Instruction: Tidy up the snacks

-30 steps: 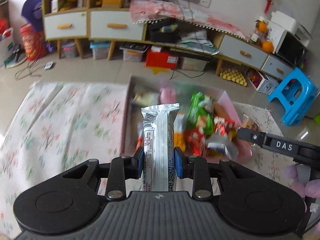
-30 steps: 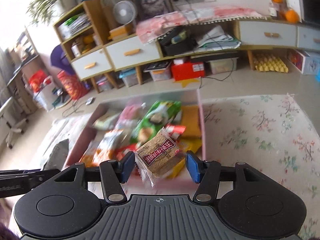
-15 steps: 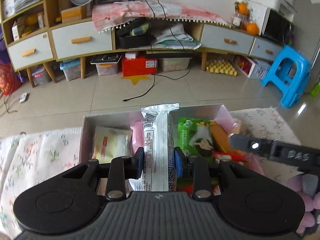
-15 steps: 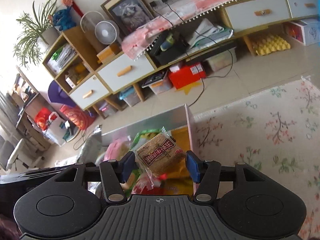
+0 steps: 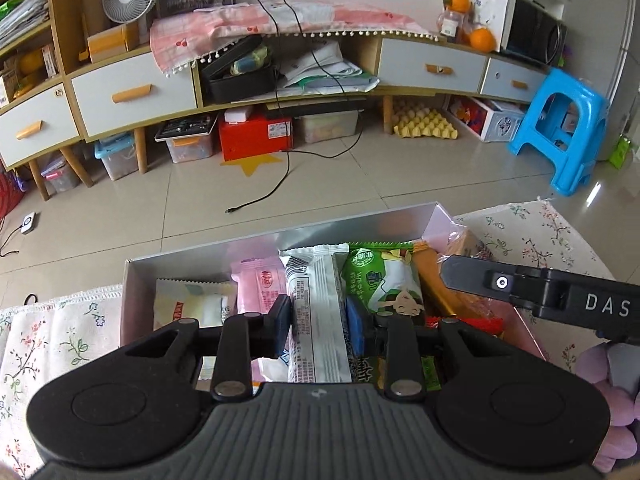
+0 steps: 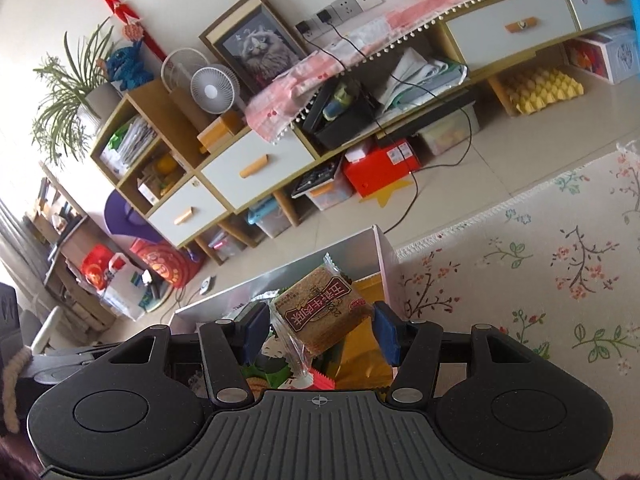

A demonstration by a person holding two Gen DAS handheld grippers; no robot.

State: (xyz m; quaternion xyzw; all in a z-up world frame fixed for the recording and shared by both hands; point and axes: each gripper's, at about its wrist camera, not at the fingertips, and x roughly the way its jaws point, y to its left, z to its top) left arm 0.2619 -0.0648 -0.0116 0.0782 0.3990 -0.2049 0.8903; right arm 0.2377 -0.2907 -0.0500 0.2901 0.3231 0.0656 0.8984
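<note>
Left wrist view shows the left gripper (image 5: 318, 322) with its fingers clamped on a long white foil snack bar (image 5: 316, 312), long axis pointing away along the fingers, low over the pink-walled snack box (image 5: 344, 226) on the floral-cloth counter (image 5: 60, 344). Right gripper (image 6: 320, 330), jaws just opening, brackets a brown square cracker packet (image 6: 322, 312) over the box's far right corner. Versus a second ago, both grippers sit lower and closer over the box.
</note>
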